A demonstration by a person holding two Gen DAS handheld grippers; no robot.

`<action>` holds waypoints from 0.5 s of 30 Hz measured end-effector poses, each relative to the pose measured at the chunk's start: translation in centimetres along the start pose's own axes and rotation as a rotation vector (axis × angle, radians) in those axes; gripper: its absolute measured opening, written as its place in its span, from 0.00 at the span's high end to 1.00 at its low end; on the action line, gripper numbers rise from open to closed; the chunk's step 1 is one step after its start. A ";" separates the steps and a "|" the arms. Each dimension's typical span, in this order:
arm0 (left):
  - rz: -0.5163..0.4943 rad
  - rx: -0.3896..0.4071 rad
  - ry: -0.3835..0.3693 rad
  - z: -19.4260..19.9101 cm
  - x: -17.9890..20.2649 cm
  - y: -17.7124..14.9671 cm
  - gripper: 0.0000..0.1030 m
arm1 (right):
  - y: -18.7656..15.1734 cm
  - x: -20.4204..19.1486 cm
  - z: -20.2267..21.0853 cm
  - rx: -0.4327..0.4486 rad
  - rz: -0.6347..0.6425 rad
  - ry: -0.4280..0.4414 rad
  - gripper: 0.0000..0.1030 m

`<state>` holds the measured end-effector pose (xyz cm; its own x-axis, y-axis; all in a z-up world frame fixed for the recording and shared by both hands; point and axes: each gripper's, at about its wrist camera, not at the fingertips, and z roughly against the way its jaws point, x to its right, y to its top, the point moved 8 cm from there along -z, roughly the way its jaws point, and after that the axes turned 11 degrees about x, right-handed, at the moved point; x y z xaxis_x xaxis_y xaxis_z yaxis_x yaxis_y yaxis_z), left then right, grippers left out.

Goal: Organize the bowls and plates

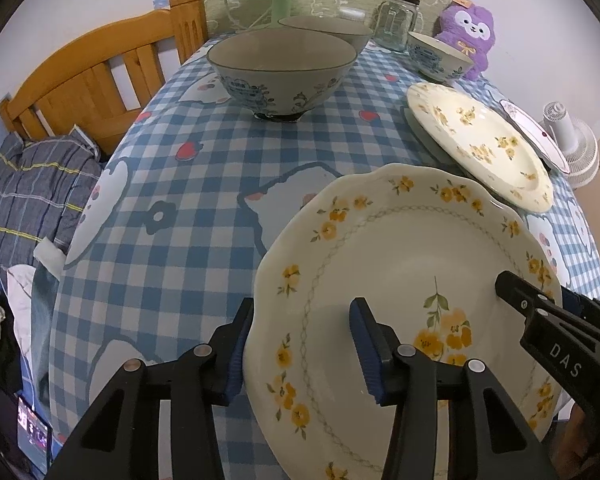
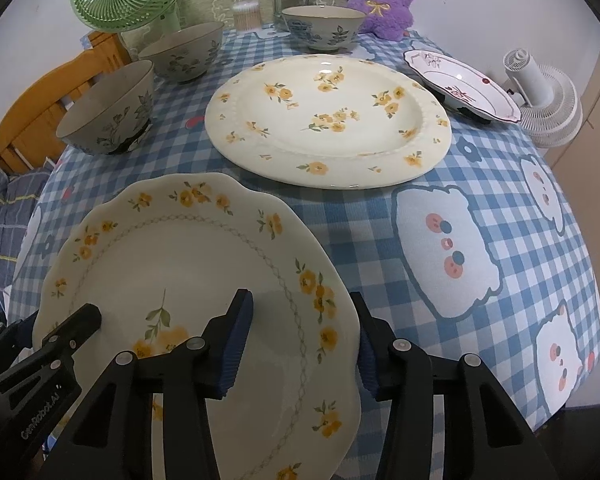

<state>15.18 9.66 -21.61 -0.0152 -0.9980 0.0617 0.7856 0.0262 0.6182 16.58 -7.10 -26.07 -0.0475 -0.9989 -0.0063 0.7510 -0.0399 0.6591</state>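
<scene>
Straddling opposite rims of the scalloped plate (image 1: 400, 280), the left tool (image 1: 302, 356) and the right tool (image 2: 304, 344) each have their pads set to either side of the edge; both appear clamped on it, though actual contact at the outer pads cannot be confirmed. This plate sits at the near side of the tabletop (image 2: 380, 220), seemingly raised a little, which is a judgement only. The likely step is to carry it onto the large yellow-flowered plate (image 2: 328, 120) just beyond. Done well, both tools would move together, keeping the plate level, and lower it centred so the rims nest. Open room lies in the checked strip between the two plates. To the left stand the near bowl (image 2: 108, 112) and a second bowl (image 2: 184, 56); to the right rests the small pink-rimmed plate (image 2: 460, 84), close to the tabletop edge. A third bowl (image 2: 322, 26) stands behind.
</scene>
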 end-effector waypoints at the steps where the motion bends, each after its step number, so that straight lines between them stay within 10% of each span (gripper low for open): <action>1: -0.001 -0.003 -0.002 0.0 0.0 0.0 0.54 | 0.0 0.0 0.0 0.001 -0.002 -0.001 0.51; 15: -0.039 0.031 -0.014 1.5 -0.5 1.1 0.54 | 1.1 -1.0 1.6 0.038 -0.022 -0.018 0.51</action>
<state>15.09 10.27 -19.82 -0.0546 -0.9974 0.0479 0.7648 -0.0110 0.6442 16.42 -6.06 -24.09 -0.0759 -0.9971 -0.0085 0.7242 -0.0610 0.6869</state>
